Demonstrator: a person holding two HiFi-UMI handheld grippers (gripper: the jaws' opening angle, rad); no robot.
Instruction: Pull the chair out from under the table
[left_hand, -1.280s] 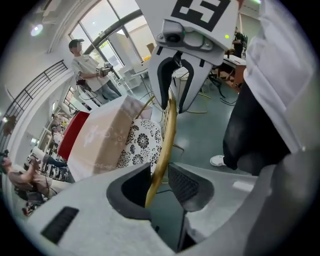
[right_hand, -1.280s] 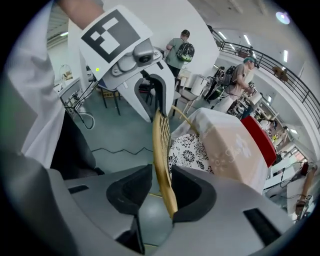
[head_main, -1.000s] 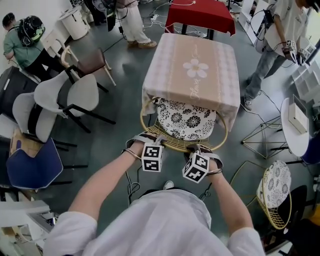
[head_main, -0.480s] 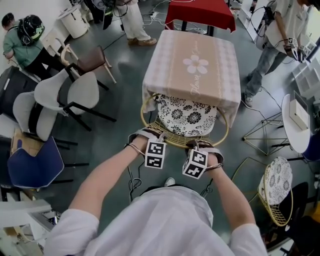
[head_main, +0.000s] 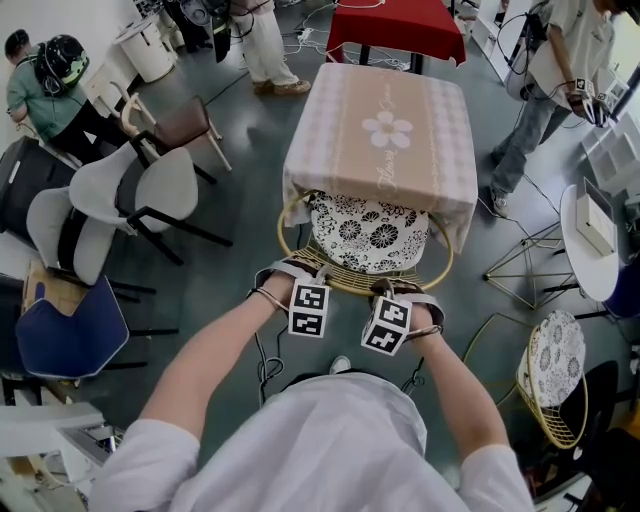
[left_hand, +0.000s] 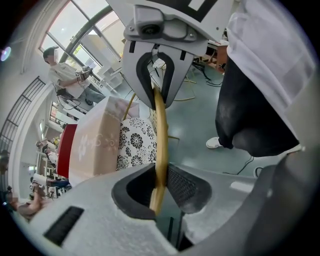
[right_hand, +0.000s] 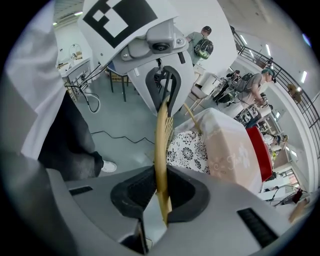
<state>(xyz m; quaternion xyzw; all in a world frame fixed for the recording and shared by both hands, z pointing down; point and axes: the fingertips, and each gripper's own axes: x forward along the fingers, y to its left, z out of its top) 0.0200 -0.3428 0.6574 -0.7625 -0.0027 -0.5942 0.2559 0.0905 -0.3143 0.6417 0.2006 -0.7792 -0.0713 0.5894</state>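
Chair (head_main: 368, 238) not yet out: sits with seat half under the tabletop (head_main: 380, 130), back toward the person. Left tongs (left_hand: 160, 182) and right tongs (right_hand: 161, 190) both clenched on its gold rim (head_main: 345, 285). Grip made; pull itself left to do. Legs hidden beneath seat; far seat edge covered by hanging cloth (head_main: 440, 215).
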